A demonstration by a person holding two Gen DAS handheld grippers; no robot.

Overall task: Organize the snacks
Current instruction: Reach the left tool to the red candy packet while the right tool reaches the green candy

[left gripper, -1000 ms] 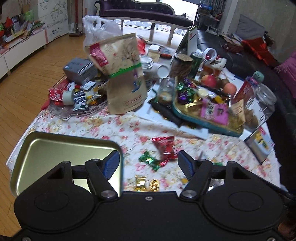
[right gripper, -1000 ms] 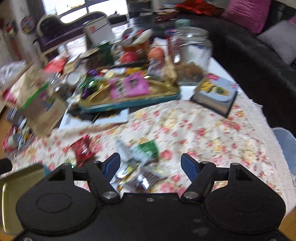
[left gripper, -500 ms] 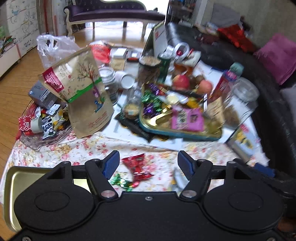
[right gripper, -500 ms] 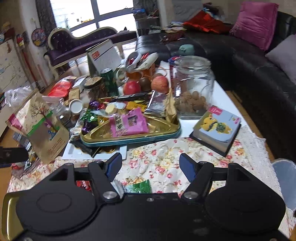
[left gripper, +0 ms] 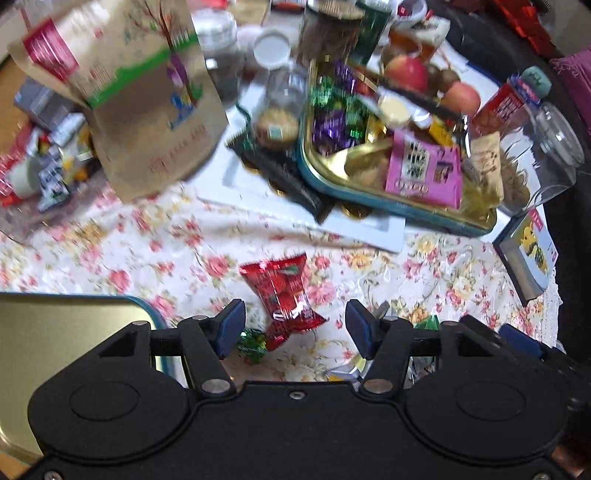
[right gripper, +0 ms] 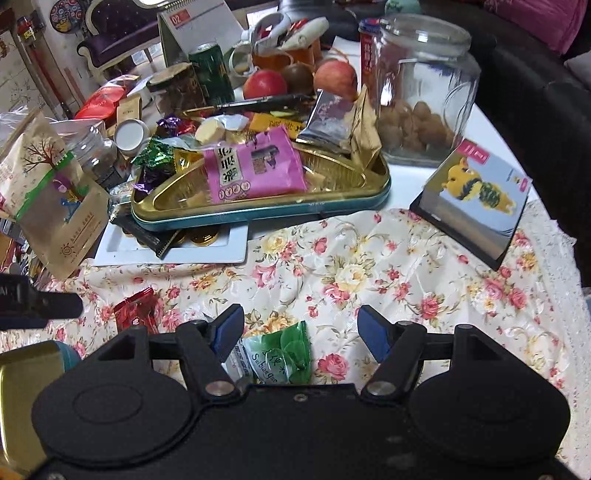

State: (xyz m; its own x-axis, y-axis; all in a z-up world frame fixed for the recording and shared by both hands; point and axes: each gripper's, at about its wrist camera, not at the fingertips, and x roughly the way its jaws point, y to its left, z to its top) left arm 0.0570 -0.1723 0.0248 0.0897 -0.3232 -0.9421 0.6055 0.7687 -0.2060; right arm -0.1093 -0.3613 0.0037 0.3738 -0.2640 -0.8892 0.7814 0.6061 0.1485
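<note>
Left hand-held gripper (left gripper: 291,328) with jaws apart, just been closing, red candy wrapper (left gripper: 284,291) lying between them untouched, right hand-held gripper (right gripper: 297,332) spread wide over a green packet (right gripper: 282,354) reading "Su", pink snack pack (right gripper: 251,166) in the gold tin tray (right gripper: 258,214) beyond, calendar (right gripper: 199,29) marked "02" farther back.

Two gold-lined metal trays: one heaped with snacks (right gripper: 373,184) toward the table's far edge, one empty (left gripper: 66,332) at the near left corner. One big clear glass jar (right gripper: 424,92). Two red apples (right gripper: 265,83). One green drink can (right gripper: 210,72). One brown paper pouch (right gripper: 55,199). One red candy wrapper (left gripper: 284,291) and one green snack packet (right gripper: 280,354) on the flowered cloth.
</note>
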